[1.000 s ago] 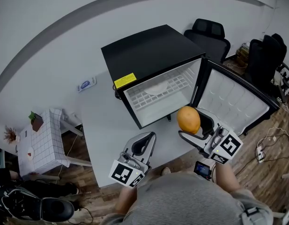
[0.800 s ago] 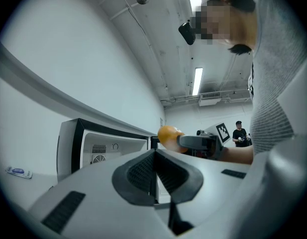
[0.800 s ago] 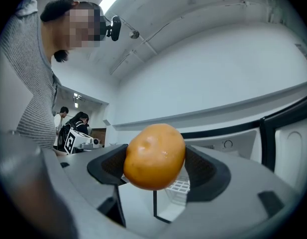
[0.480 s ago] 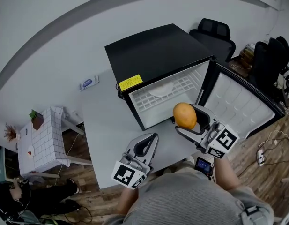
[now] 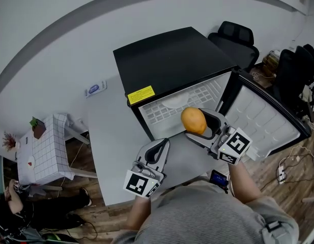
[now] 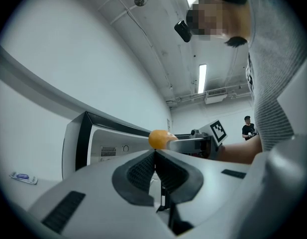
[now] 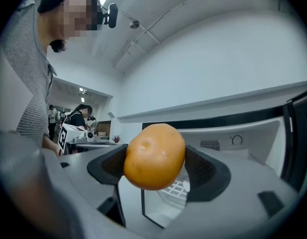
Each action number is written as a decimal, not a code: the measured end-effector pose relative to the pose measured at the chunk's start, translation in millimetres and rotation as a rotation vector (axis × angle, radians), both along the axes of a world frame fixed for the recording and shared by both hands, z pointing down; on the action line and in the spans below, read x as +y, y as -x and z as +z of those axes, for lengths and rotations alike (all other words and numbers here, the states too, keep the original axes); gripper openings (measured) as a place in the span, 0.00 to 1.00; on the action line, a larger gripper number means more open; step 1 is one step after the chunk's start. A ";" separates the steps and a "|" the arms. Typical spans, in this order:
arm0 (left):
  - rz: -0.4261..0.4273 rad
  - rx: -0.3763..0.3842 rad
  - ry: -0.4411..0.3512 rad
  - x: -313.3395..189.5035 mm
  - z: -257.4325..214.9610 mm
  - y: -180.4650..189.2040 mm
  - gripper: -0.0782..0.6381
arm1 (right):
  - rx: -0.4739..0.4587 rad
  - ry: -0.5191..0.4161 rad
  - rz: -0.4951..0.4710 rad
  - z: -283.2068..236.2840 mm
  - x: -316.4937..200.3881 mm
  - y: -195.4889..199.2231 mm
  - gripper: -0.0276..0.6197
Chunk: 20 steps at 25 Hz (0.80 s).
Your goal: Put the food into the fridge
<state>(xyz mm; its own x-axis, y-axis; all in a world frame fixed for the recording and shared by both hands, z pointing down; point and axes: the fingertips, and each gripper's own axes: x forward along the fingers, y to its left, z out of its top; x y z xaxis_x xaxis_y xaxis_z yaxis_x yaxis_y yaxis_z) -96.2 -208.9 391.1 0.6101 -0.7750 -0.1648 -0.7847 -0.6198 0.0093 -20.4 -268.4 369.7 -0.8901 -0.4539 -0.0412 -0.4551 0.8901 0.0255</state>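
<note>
An orange fruit (image 5: pixel 193 120) sits clamped in my right gripper (image 5: pixel 197 126), held just in front of the open black mini fridge (image 5: pixel 167 60) at its lower shelf opening. In the right gripper view the orange (image 7: pixel 154 156) fills the space between the jaws, with the fridge's white interior (image 7: pixel 233 143) behind. My left gripper (image 5: pixel 158 149) rests shut and holds nothing, low on the table left of the fridge mouth. From the left gripper view, its jaws (image 6: pixel 154 156) meet, and the orange (image 6: pixel 161 139) shows beyond them.
The fridge door (image 5: pixel 266 118) hangs open to the right. A white wire shelf (image 5: pixel 179 103) with a white plate (image 5: pixel 174 99) sits inside. The grey table (image 5: pixel 113 146) bears a small blue-white packet (image 5: pixel 93 90). Black office chairs (image 5: pixel 237 37) stand behind; a small tiled table (image 5: pixel 42 151) stands left.
My right gripper carried the orange left and up, from before the open door to the fridge mouth. The left gripper barely shifted.
</note>
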 end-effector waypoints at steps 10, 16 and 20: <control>-0.037 -0.055 -0.037 -27.2 18.6 -7.6 0.12 | 0.084 -0.002 -0.025 26.2 -50.8 18.2 0.59; -0.024 -0.032 -0.052 -47.5 23.9 -7.5 0.12 | 0.158 -0.005 -0.026 54.7 -74.5 26.2 0.59; -0.034 -0.020 -0.088 -55.2 17.0 -10.0 0.12 | 0.228 -0.005 -0.030 74.1 -95.5 32.2 0.59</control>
